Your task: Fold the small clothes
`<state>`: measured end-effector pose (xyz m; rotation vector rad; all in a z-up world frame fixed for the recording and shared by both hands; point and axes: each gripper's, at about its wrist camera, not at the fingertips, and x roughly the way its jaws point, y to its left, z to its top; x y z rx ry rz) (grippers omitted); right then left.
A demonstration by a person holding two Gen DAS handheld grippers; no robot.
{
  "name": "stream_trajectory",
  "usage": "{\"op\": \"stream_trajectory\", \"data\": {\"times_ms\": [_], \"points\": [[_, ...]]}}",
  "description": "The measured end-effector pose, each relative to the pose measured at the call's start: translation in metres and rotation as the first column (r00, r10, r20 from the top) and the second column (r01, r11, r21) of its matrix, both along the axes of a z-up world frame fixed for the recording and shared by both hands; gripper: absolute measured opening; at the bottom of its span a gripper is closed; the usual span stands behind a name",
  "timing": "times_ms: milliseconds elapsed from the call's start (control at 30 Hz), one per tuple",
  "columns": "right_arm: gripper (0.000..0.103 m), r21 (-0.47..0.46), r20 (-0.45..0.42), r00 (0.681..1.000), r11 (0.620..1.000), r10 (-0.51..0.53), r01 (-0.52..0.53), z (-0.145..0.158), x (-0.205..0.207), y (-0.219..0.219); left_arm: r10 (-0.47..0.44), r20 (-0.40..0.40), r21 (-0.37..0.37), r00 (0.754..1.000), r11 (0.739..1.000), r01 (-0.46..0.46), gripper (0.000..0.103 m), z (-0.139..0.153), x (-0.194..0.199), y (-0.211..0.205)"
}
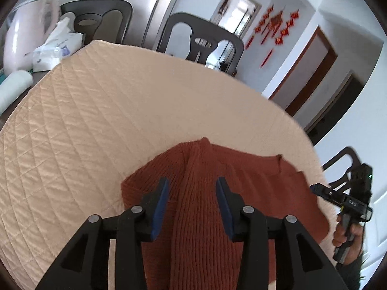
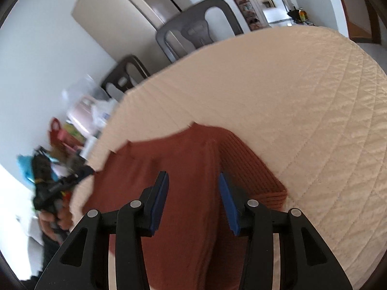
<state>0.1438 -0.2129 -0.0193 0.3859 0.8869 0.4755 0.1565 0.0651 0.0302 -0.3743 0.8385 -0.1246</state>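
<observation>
A rust-brown ribbed knit sweater (image 1: 241, 169) (image 2: 183, 149) lies on a beige quilted table cover (image 1: 96, 120) (image 2: 302, 96), near its front edge. A sleeve runs up the sweater's middle as a raised ribbed band. My left gripper (image 1: 192, 183) hovers over that band, open, its blue pads apart with nothing pressed between them. My right gripper (image 2: 193, 177) stands open above the sweater's other side, next to a folded ribbed cuff (image 2: 266, 183). Each view catches the other gripper held in a hand at the cover's edge: the right gripper (image 1: 338, 193) and the left gripper (image 2: 60, 186).
Dark chairs (image 1: 200, 38) (image 1: 101, 19) (image 2: 198, 29) stand behind the table. A tissue pack (image 1: 55, 50), a pink appliance (image 1: 26, 36) and a white roll (image 1: 14, 84) sit at the far left corner. The quilted cover stretches bare beyond the sweater.
</observation>
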Motion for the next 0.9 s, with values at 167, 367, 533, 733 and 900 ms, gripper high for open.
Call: {"op": "stream_trajectory", "data": {"times_ms": [167, 367, 533, 733, 900], "points": [[0.043, -0.137, -0.016, 0.999, 0.990, 0.029, -0.031, -0.009, 0.015, 0.018, -0.042, -0.072, 0.091, 0.997, 0.995, 0.049, 0.043, -0.014, 0.026, -0.013], [0.007, -0.219, 0.015, 0.999, 0.975, 0.040, -0.036, -0.003, 0.013, 0.022, -0.066, -0.082, 0.134, 0.994, 0.988, 0.076, 0.008, -0.016, 0.029, -0.021], [0.007, -0.181, 0.084, 0.996, 0.983, 0.038, -0.022, 0.016, 0.010, 0.013, -0.070, 0.022, 0.118, 0.997, 0.991, 0.067, 0.007, 0.007, 0.020, -0.016], [0.007, -0.163, 0.098, 0.995, 0.986, -0.028, 0.044, 0.015, 0.030, 0.004, 0.018, 0.031, 0.094, 0.999, 0.995, -0.021, 0.007, 0.000, 0.037, 0.005], [0.007, -0.215, 0.024, 0.998, 0.975, -0.056, 0.060, -0.012, 0.049, 0.005, 0.056, -0.028, 0.116, 0.998, 0.992, -0.052, 0.007, -0.028, 0.044, 0.009]]}}
